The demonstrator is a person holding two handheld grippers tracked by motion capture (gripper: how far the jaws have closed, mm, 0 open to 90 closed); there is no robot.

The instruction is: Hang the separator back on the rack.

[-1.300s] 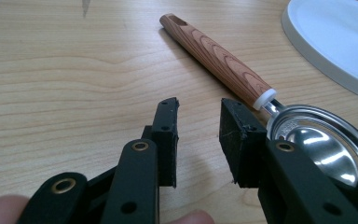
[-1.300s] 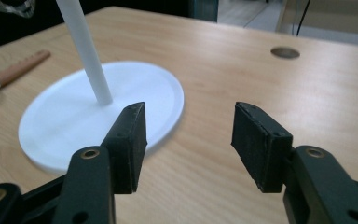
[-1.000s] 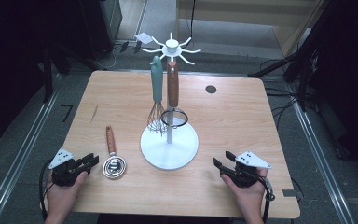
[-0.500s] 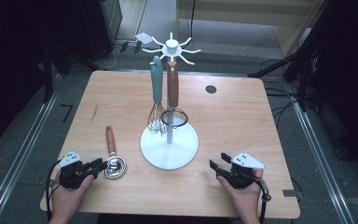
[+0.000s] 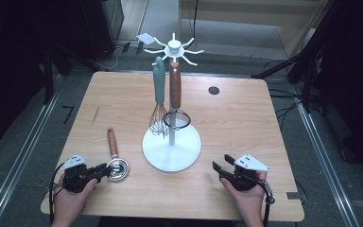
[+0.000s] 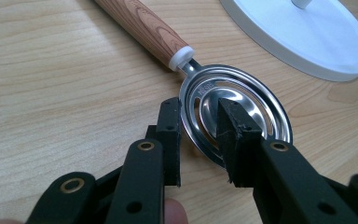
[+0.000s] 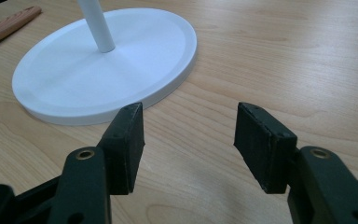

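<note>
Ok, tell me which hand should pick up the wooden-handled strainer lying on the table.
Left. The left gripper already straddles the rim of the strainer, jaws apart. The right gripper sits across the white stand base, holding nothing.

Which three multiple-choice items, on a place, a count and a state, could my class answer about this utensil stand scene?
1. Where is the steel-headed scoop? A on the table, left of the stand; B hung on a hook; C in a drawer.
2. How many utensils hang from the stand? A one; B two; C four.
3. The right gripper is: A shut on a cup; B open, empty; C shut on a spoon.
Answers: A, it lies on the wood beside the base; B, whisk and strainer hang; B, bare table shows between its jaws.
</note>
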